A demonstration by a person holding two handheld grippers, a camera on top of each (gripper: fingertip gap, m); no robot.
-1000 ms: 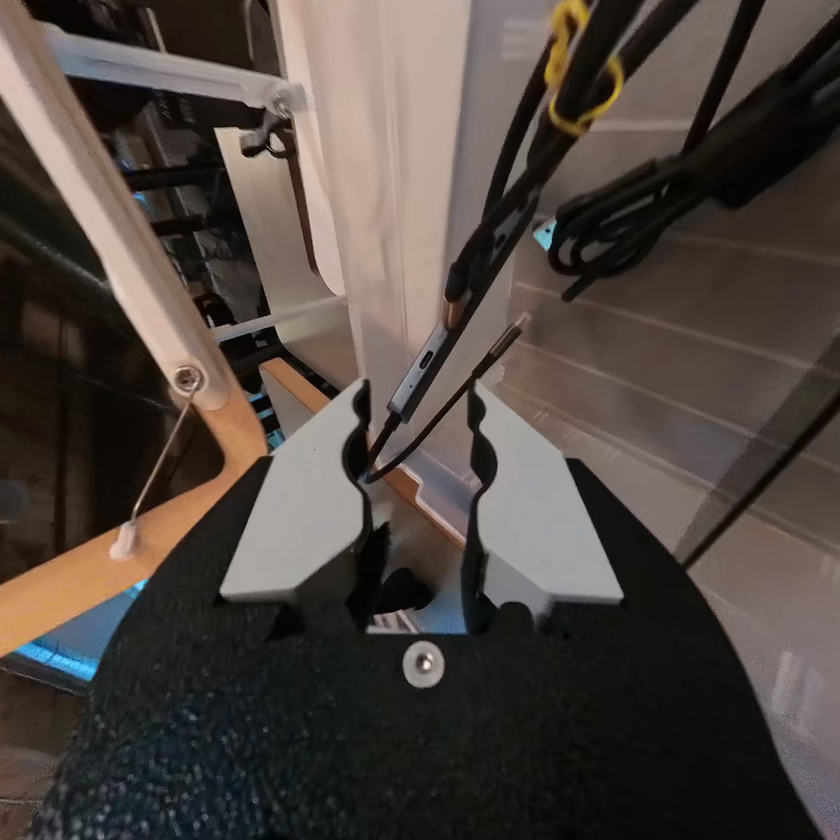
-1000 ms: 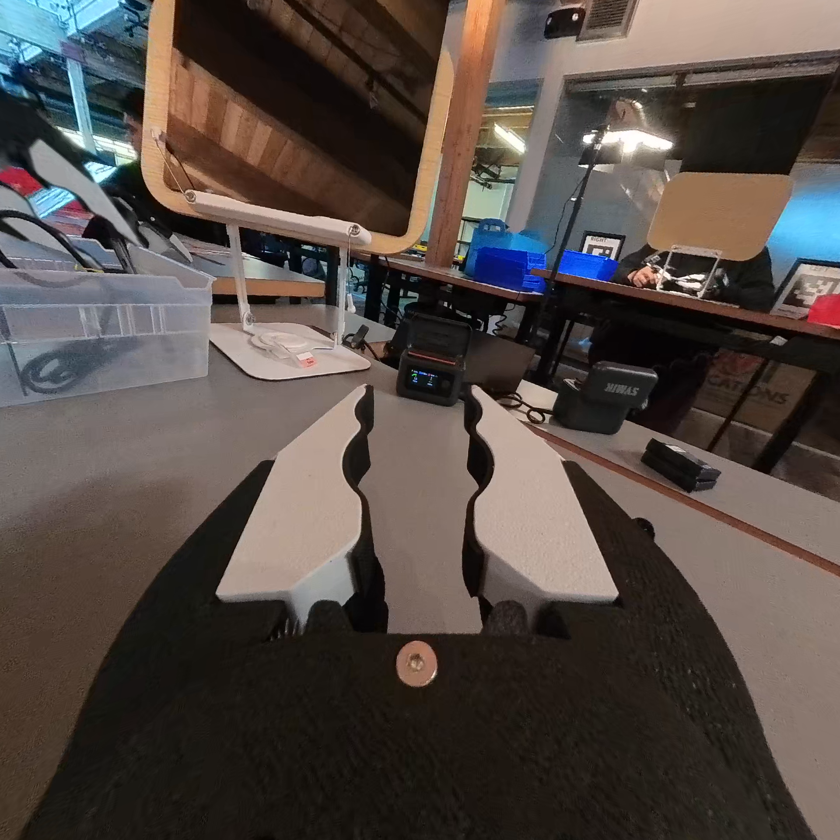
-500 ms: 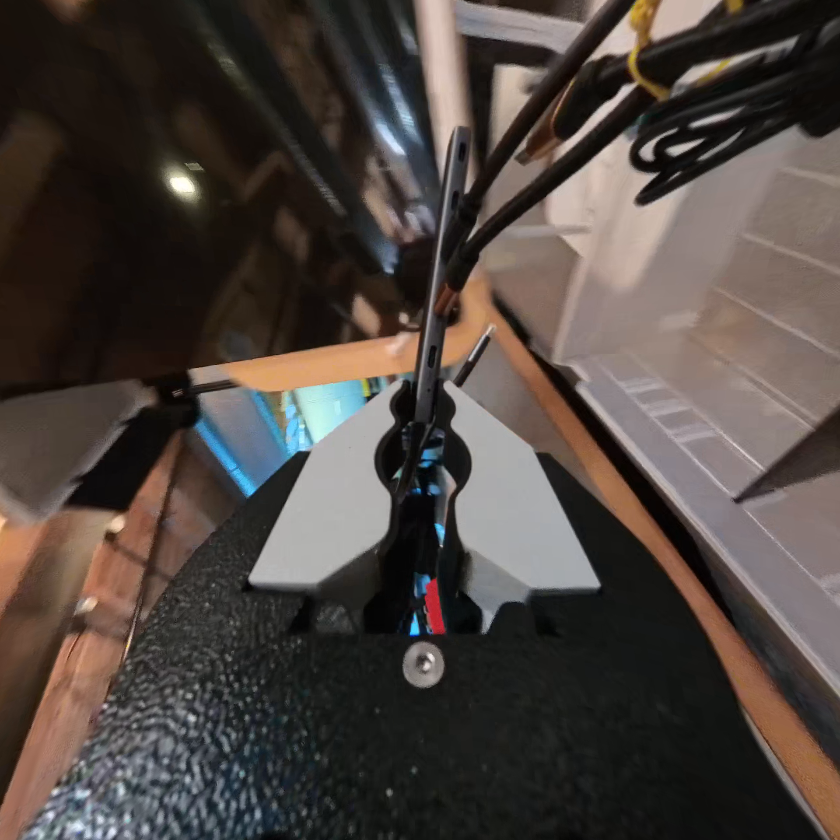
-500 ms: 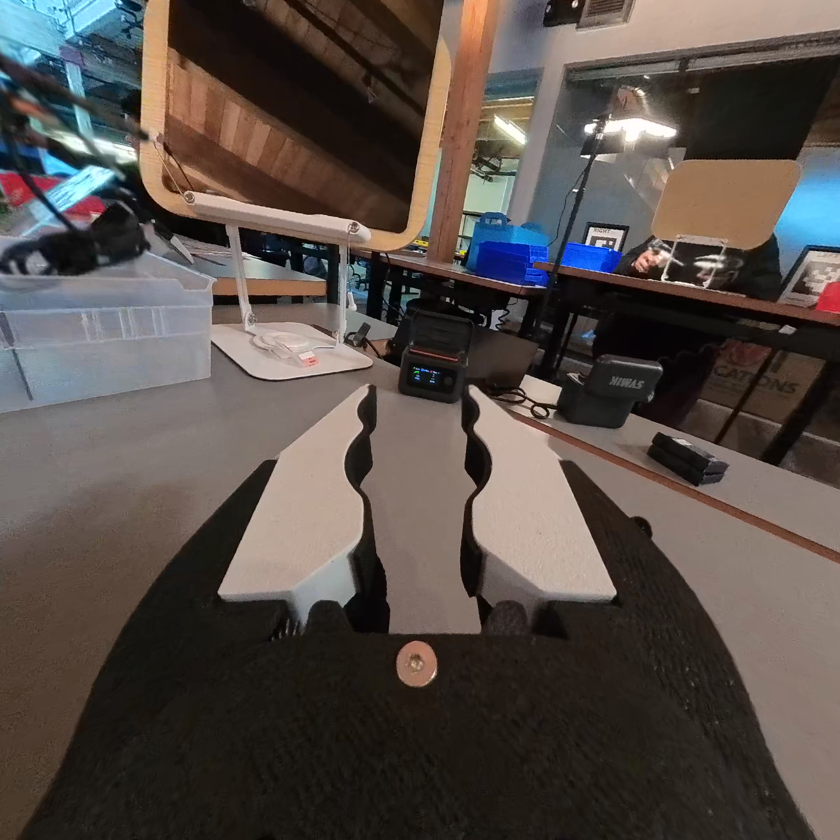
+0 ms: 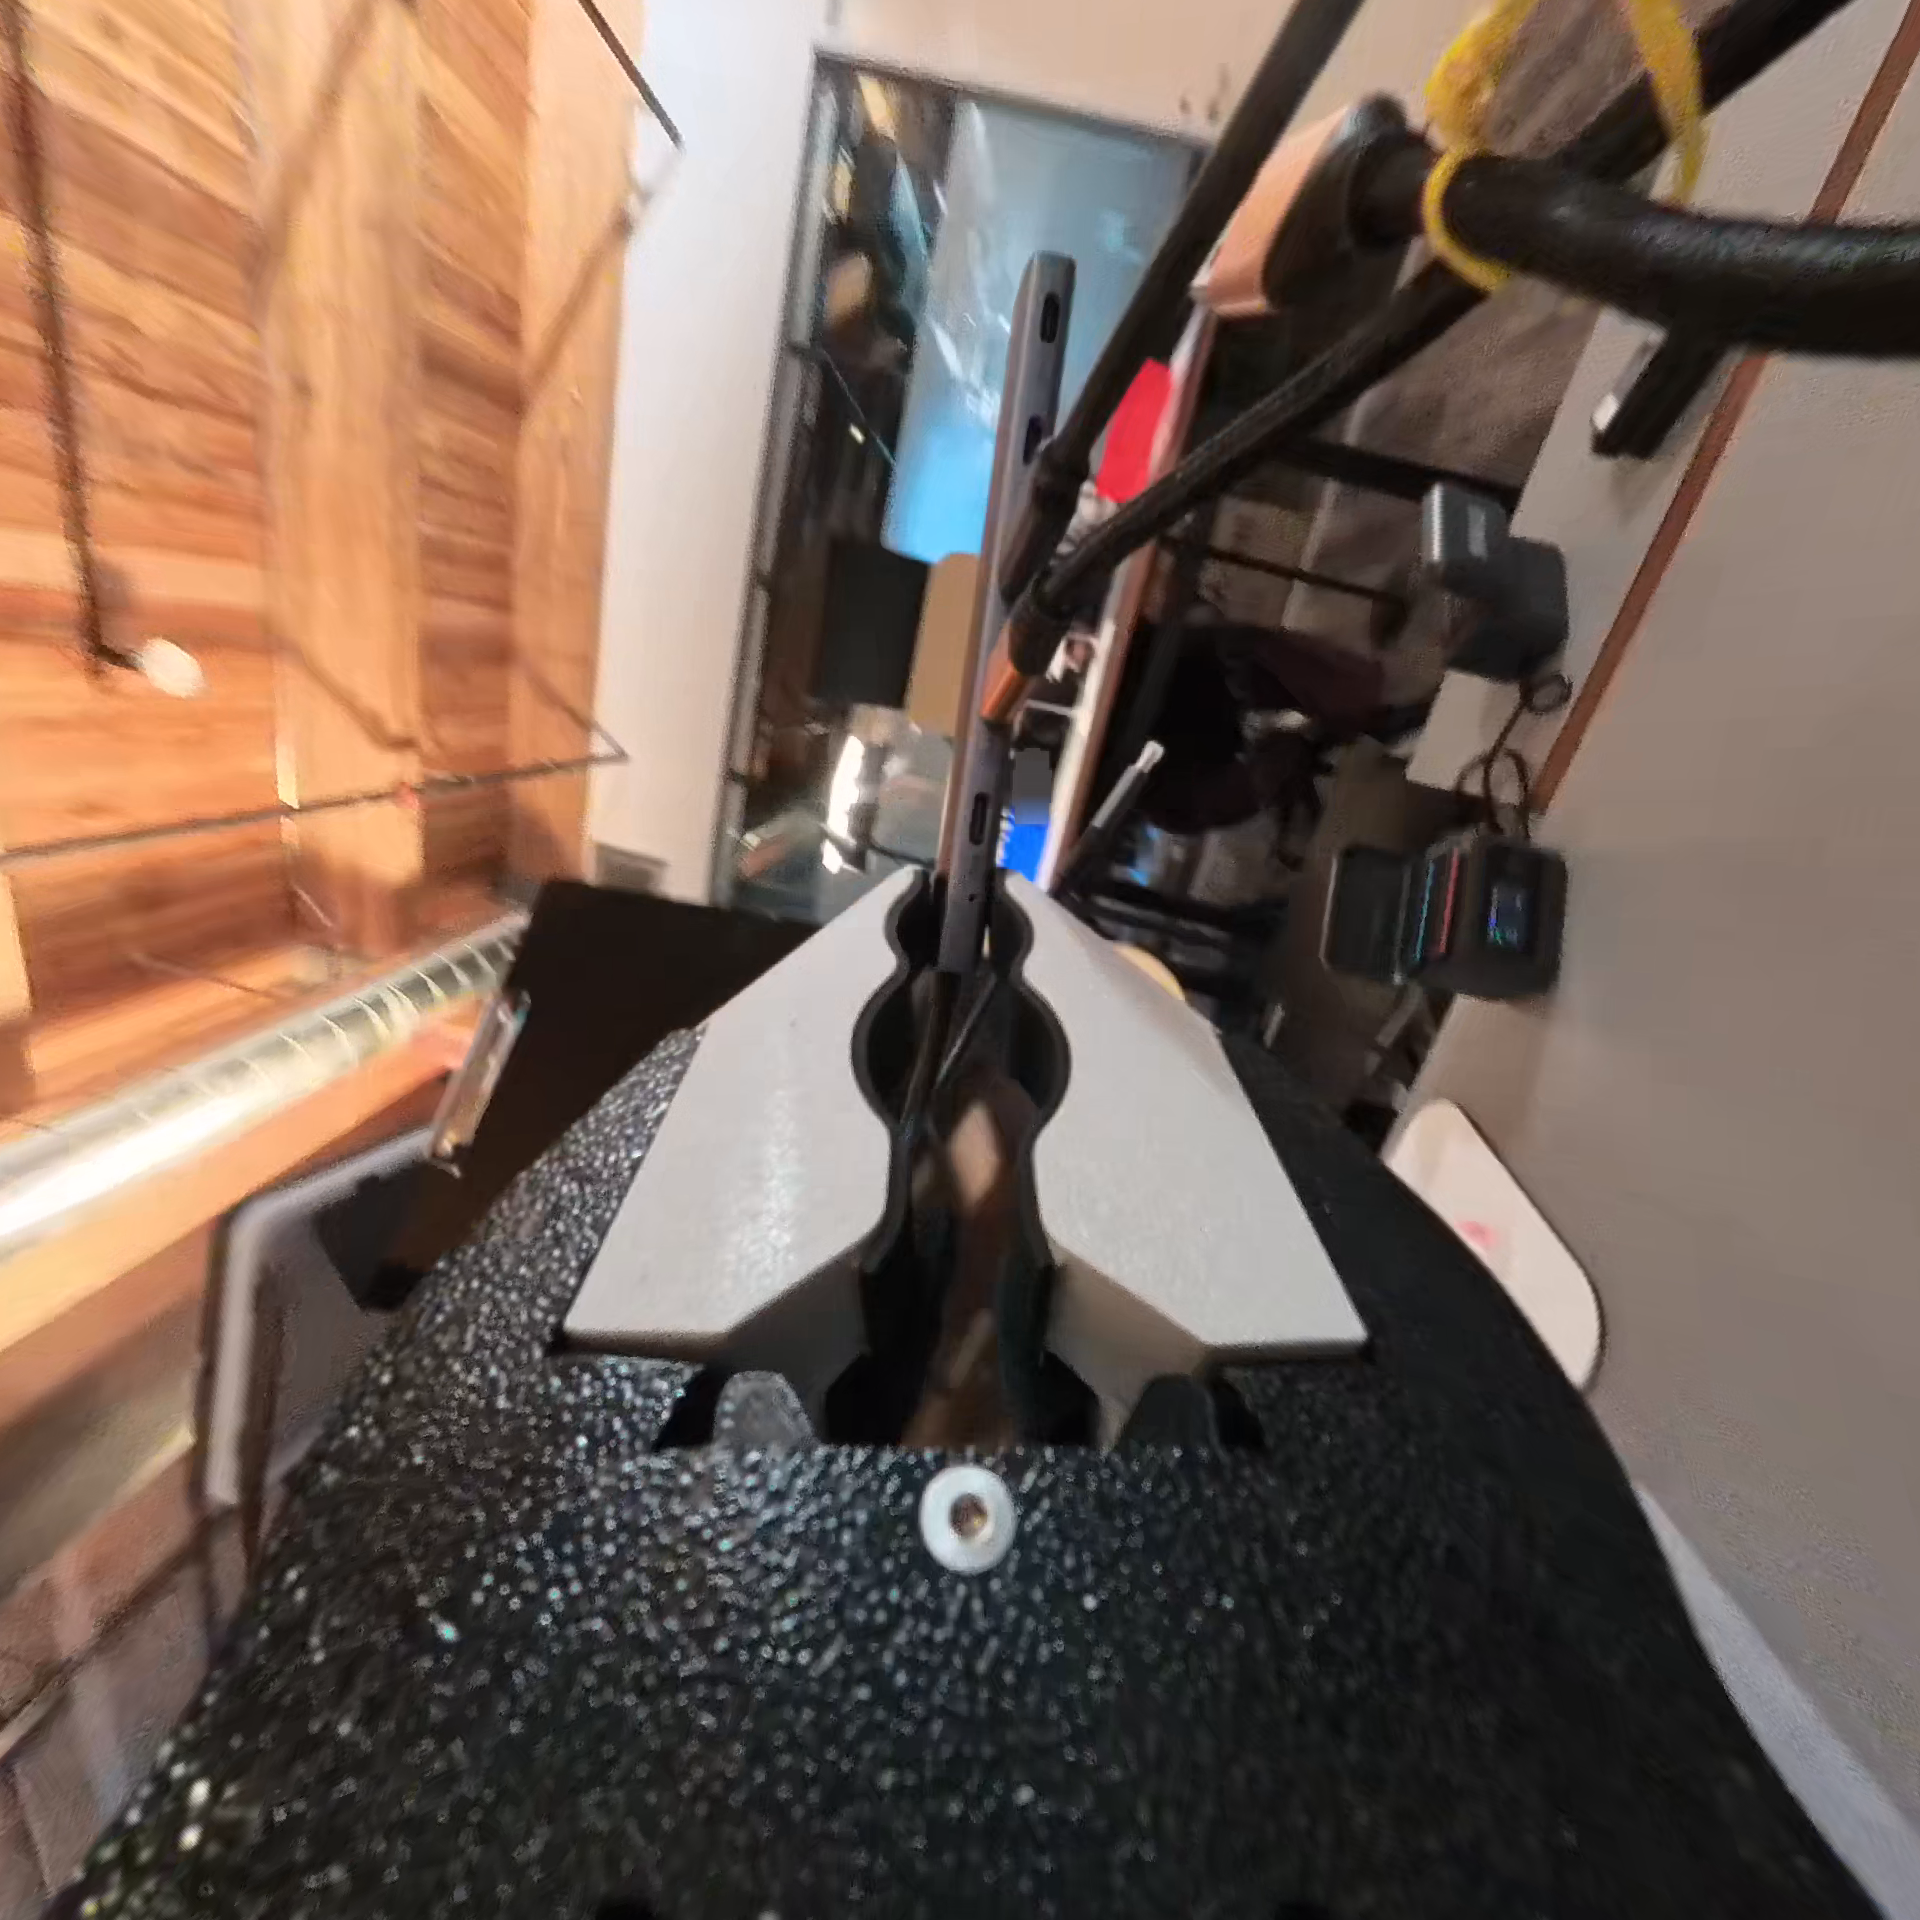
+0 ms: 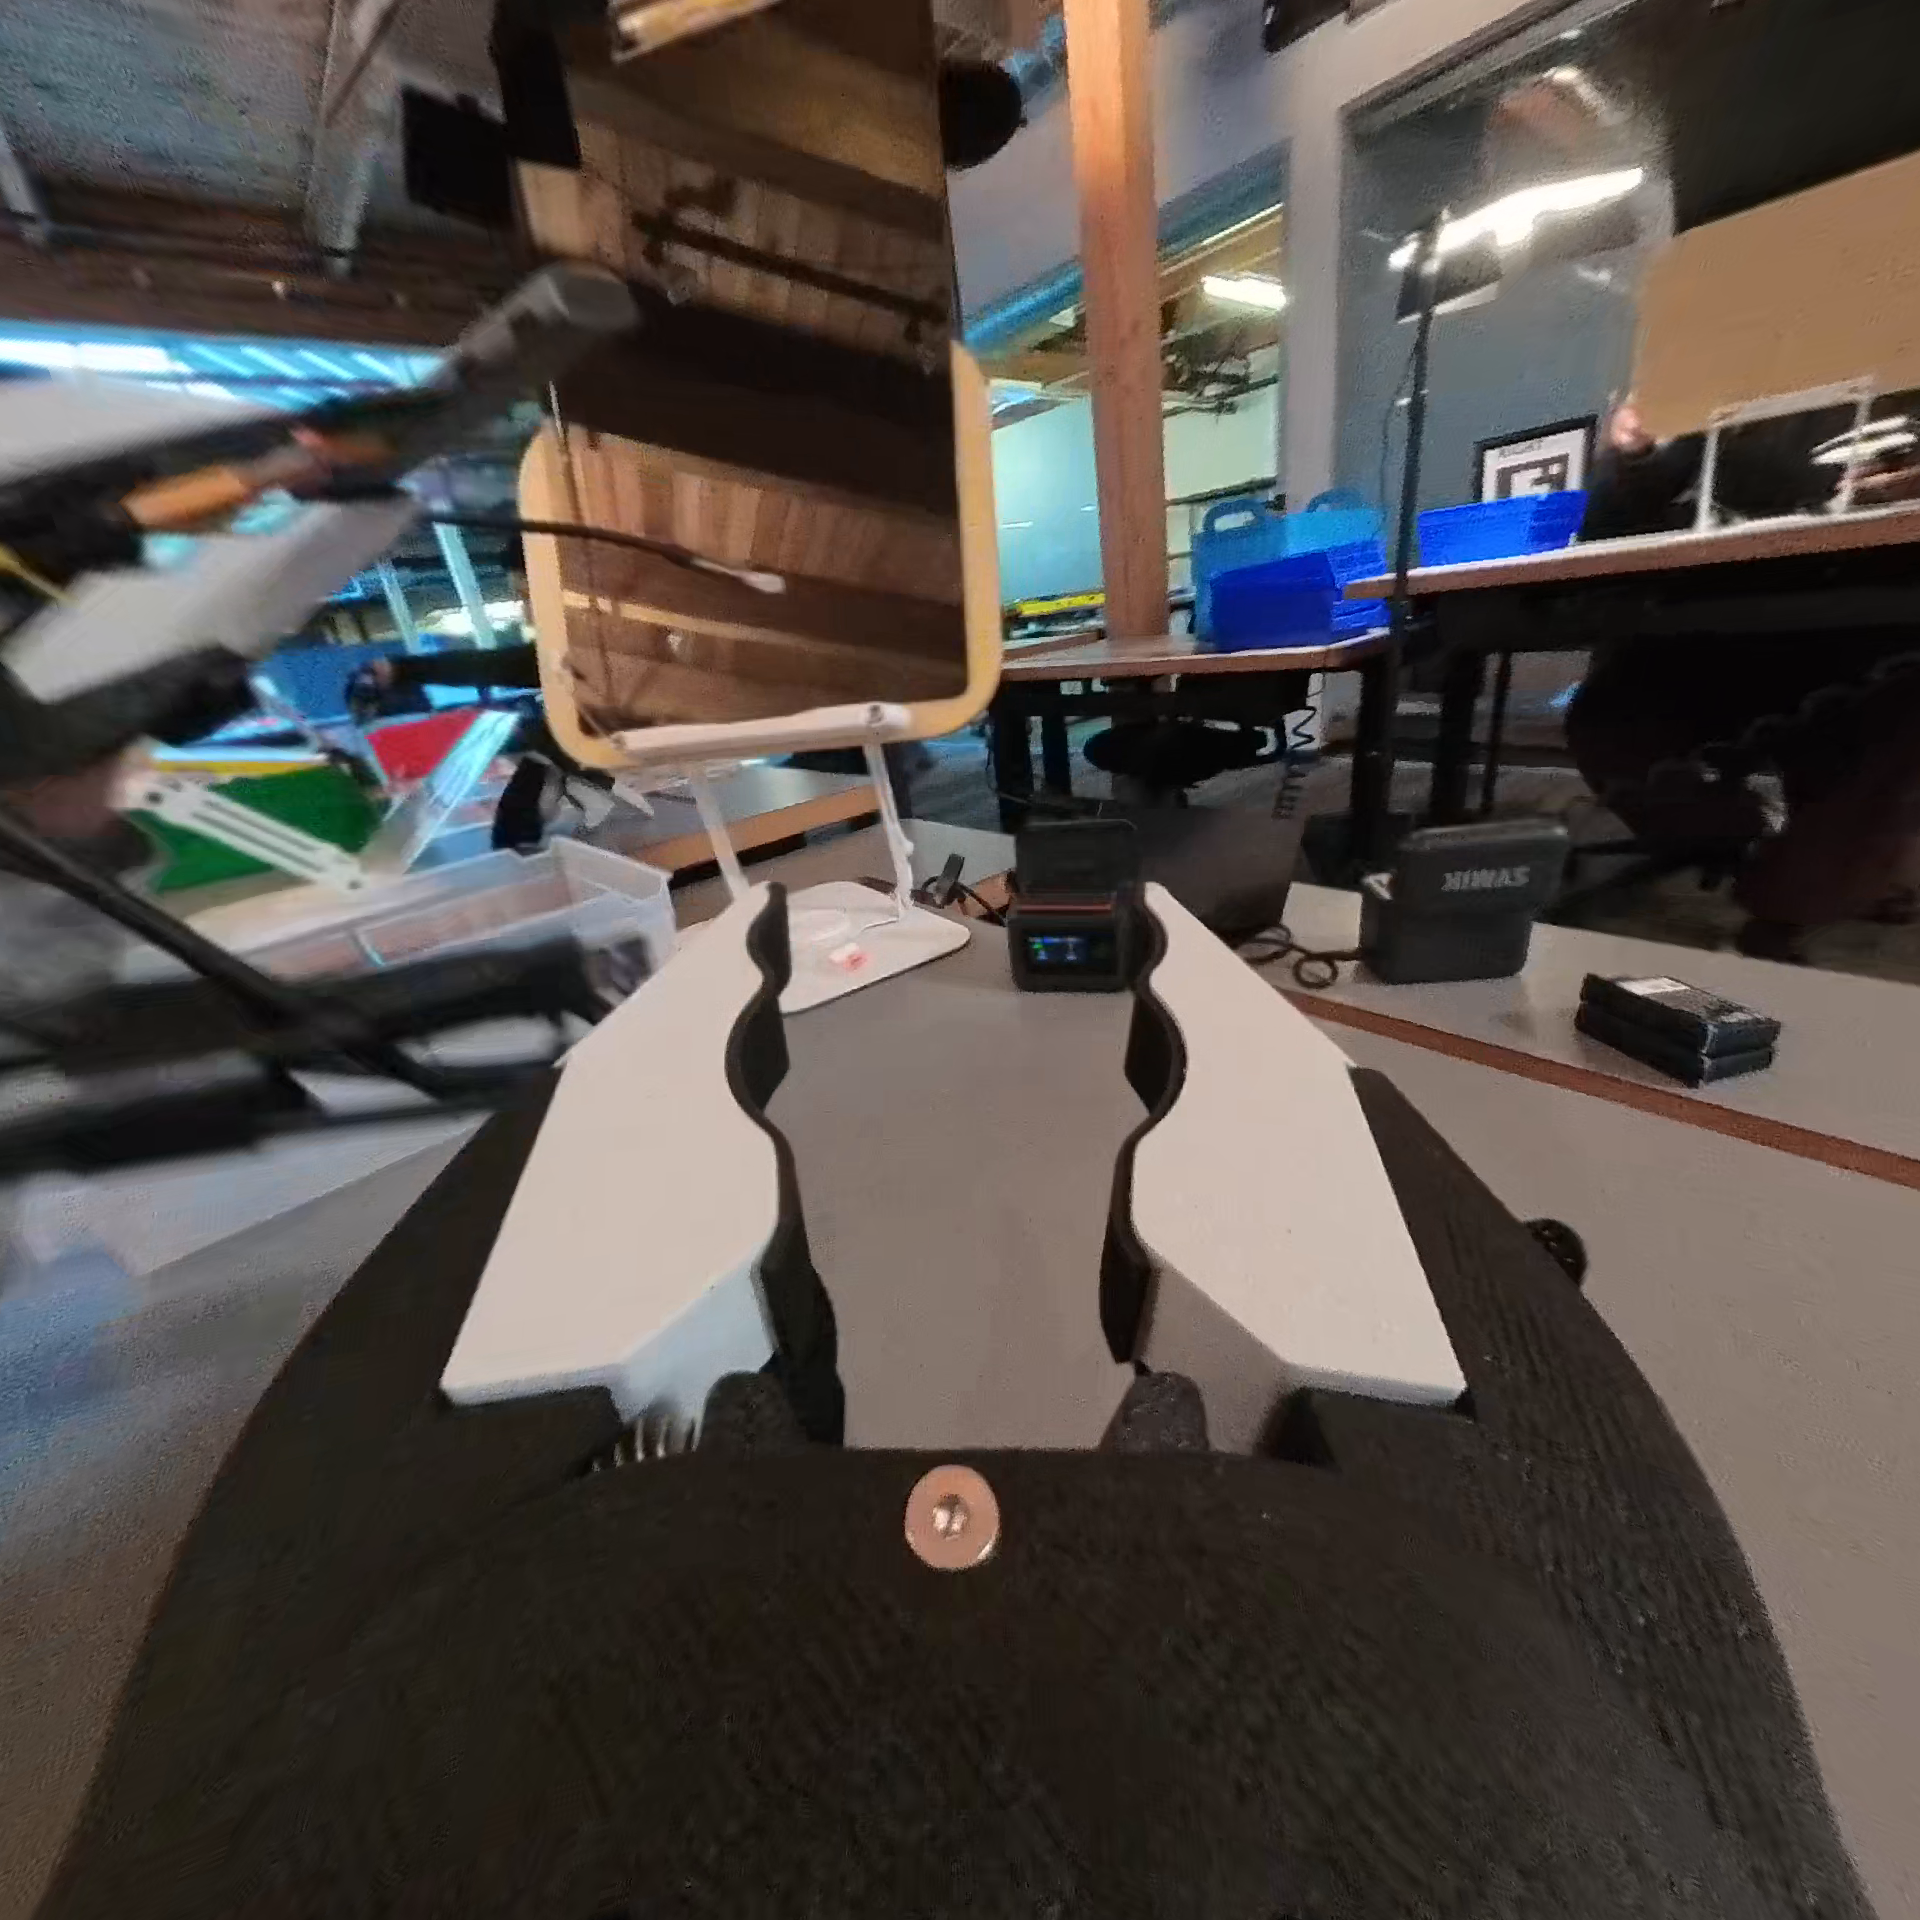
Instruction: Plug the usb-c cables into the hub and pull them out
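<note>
Grey counter (image 6: 935,1143) with a brown edge strip. Directly on it: clear plastic bin (image 6: 499,914) at left; white flat base (image 6: 894,951) of a stand just beside it; small black device (image 6: 1075,914) with a lit screen; black case (image 6: 1460,904) near that; stacked flat black packs (image 6: 1678,1023) farther right.

The left gripper (image 5: 961,914) was tilted, and its fingers (image 5: 790,1122) were pressed together on a thin hub (image 5: 1023,447). The right gripper (image 6: 961,935) was level above the counter (image 6: 1662,1299), its fingers (image 6: 644,1174) spread wide with nothing between them.
</note>
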